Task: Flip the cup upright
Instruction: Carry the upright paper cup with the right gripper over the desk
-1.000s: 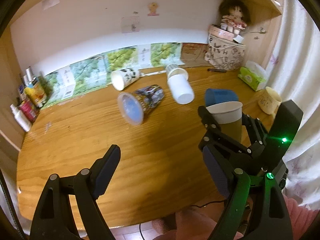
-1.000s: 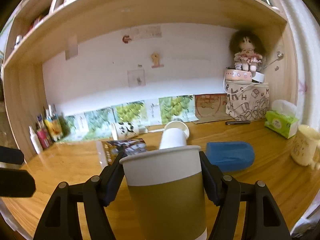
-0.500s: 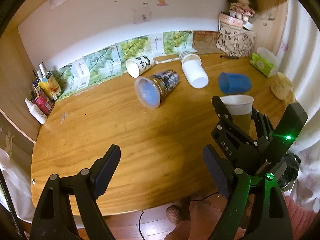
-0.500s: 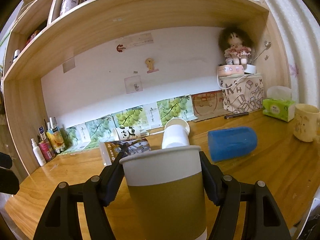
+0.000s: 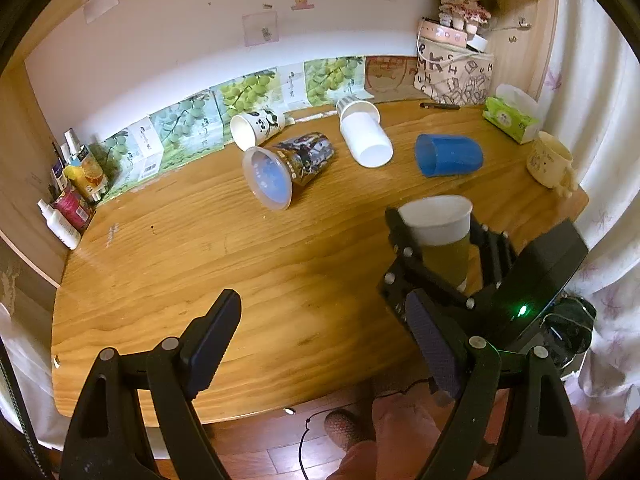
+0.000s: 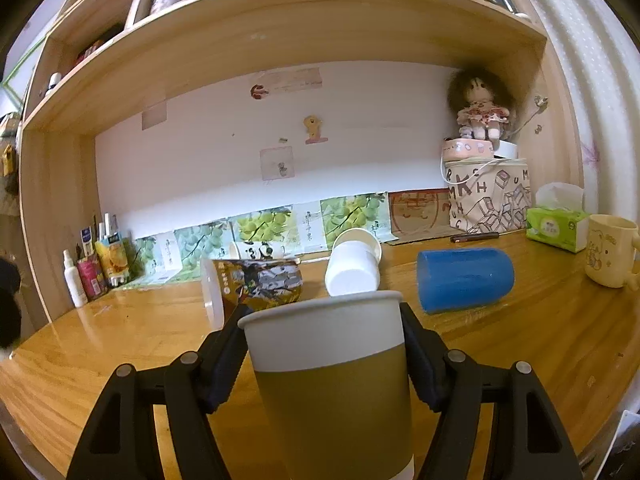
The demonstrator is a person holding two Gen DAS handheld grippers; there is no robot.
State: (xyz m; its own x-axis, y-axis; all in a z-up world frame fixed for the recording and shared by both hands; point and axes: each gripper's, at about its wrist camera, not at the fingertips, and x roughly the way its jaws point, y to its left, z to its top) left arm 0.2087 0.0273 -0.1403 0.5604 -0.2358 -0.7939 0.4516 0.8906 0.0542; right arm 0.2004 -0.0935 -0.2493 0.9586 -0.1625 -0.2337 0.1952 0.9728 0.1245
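The left tool [image 5: 320, 344] is spread wide and empty over the front edge of the wooden bench [image 5: 168, 264]. Since a second ago its view has drawn back, exposing more bench. The right tool [image 6: 324, 344] stays clamped on the gold-and-white paper cup [image 6: 328, 364], rim up, near the front right corner. Judged: uprighting done; only setting down remains.

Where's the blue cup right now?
The blue cup lies on its side at the right of the desk, between the white paper cup and the cream mug.
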